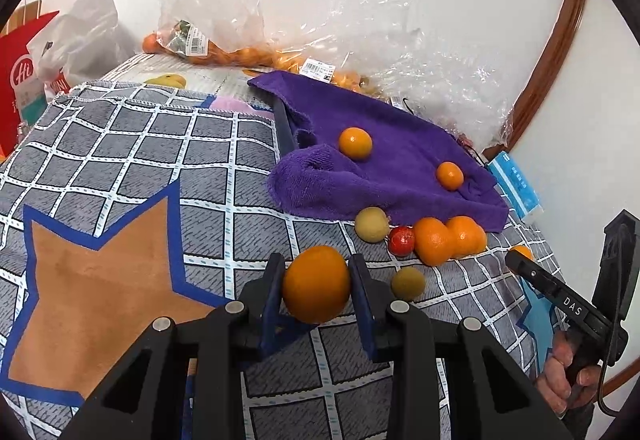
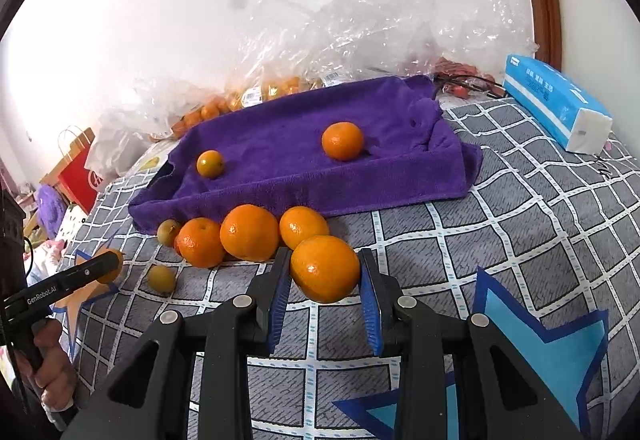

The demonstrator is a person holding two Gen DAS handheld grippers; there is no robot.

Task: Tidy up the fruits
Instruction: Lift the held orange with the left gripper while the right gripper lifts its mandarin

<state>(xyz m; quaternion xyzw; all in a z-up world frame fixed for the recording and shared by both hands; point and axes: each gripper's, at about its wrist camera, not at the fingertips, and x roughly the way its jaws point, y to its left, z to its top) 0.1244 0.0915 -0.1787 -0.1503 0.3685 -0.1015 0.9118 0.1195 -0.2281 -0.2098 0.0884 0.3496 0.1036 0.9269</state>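
Both closed on fruit: left gripper (image 1: 317, 282) clamping an orange (image 1: 317, 283) between its pads, right gripper (image 2: 325, 272) likewise squeezing another orange (image 2: 325, 268); likely light, firm yet bruisable, smooth-skinned and prone to roll, best pinched across the widest middle.

The left hand-held gripper (image 1: 317, 282) is matte black, with angular linkage arms, round silver pivot pins and ribbed blue pads (image 1: 273, 296) inside its fingers. The right hand-held gripper (image 2: 325, 276) is built alike. Seen from the side, each has a pistol-style handle, a black cable and white lettering, "DAS" on the right one and "GenRobot.AI" on the left.
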